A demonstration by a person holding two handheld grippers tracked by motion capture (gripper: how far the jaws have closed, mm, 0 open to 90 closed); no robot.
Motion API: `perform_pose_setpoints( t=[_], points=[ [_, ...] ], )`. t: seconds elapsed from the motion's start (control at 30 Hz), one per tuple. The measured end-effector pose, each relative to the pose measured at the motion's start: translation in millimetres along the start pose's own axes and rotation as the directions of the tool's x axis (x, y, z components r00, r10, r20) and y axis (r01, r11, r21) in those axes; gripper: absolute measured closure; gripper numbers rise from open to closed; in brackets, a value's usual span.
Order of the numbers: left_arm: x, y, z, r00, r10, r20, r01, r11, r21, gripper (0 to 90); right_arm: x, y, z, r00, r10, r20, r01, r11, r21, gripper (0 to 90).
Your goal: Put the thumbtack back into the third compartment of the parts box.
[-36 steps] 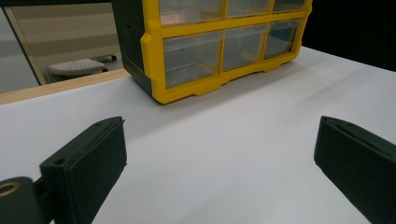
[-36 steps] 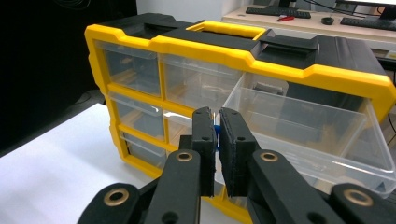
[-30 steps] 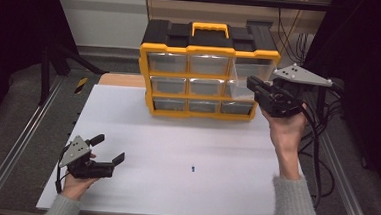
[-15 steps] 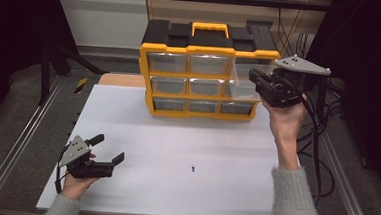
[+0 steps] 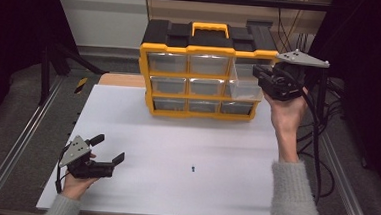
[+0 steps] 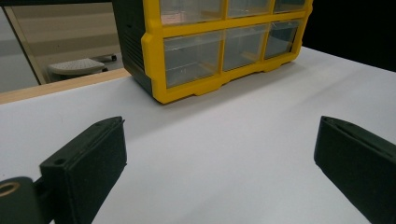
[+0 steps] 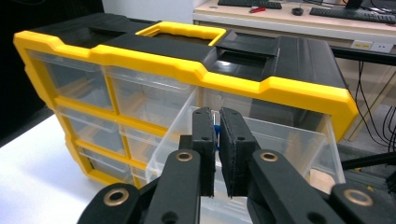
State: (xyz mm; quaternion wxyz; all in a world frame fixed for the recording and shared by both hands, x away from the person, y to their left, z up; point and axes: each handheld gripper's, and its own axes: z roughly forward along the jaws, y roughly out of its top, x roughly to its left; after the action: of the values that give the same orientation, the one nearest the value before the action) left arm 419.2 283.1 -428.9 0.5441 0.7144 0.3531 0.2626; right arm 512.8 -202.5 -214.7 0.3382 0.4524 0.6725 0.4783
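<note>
Our right tongs [image 7: 217, 135] pinch the front wall of the clear plastic drawer [image 7: 261, 140], pulled out of the yellow-and-black organiser's [image 5: 202, 53] top-right slot. Its long axis points toward us. Our left tongs [image 5: 106, 150] rest wide apart and empty on the white counter [image 5: 186, 147].

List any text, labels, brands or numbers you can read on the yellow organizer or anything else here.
Nothing here can be read.
Organizer: no brand, label or number shows on its frame, handle or clear drawers.
Small yellowish sticker on the far desk edge in the right gripper view: too small and blurred to read.
Keyboard on that desk: keys too small to read.
</note>
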Motion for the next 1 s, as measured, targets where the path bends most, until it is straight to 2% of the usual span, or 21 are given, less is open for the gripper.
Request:
perform_pose_setpoints(
  t=[0.3,1.0],
  points=[
    [0.0,0.1,0.0,1.0,0.0,-0.001,0.0,1.0,0.0,2.0,-5.3,0.3,10.7,0.9996,0.005,0.029,-0.006,0.9997,0.022,85.3],
    [0.1,-0.1,0.1,1.0,-0.001,0.0,0.001,1.0,0.0,2.0,-13.8,-9.6,27.0,0.9983,0.009,0.058,-0.014,0.9957,0.091,85.0]
  ],
)
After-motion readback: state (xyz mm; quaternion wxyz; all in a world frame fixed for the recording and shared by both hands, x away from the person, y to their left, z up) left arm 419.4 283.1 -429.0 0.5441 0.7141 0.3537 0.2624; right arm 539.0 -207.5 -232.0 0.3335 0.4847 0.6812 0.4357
